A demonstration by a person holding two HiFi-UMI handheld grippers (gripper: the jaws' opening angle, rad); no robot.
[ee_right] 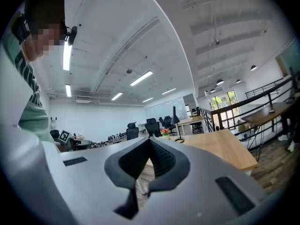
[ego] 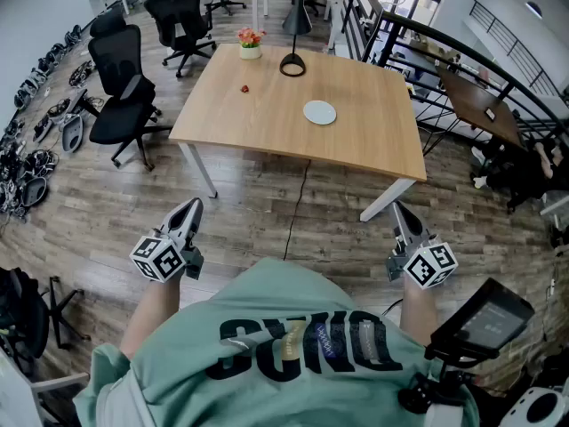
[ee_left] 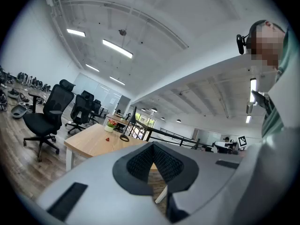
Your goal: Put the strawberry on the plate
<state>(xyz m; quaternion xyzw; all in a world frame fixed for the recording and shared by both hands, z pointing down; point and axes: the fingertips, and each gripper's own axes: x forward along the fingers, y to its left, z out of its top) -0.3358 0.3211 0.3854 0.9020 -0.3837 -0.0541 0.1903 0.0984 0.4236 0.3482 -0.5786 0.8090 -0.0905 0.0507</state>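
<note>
Well short of the table (ego: 356, 145): left gripper (ego: 190, 206) and right gripper (ego: 399, 210) both clenched, empty.
Strawberry (ego: 244, 88) lies on the tabletop, apart from the plate (ego: 320, 112); risk: small, soft fruit may roll or bruise under a hard pinch.

What the views hide or leave unclear

In the head view the strawberry (ego: 244, 88) is a red speck on the counter (ego: 356, 140), too small to show its shape. In the left gripper view it is only a dot, and the grey body of the left tongs (ee_left: 153, 146) covers the counter's near right part. The right tongs (ee_right: 150, 140) cover the counter's left part in the right gripper view. The person (ee_left: 281, 88) has the head blurred over in both gripper views. The head view's lower edge cuts off the green shirt (ego: 293, 354) and a white object (ego: 538, 407) in the corner, which cannot be identified.
</note>
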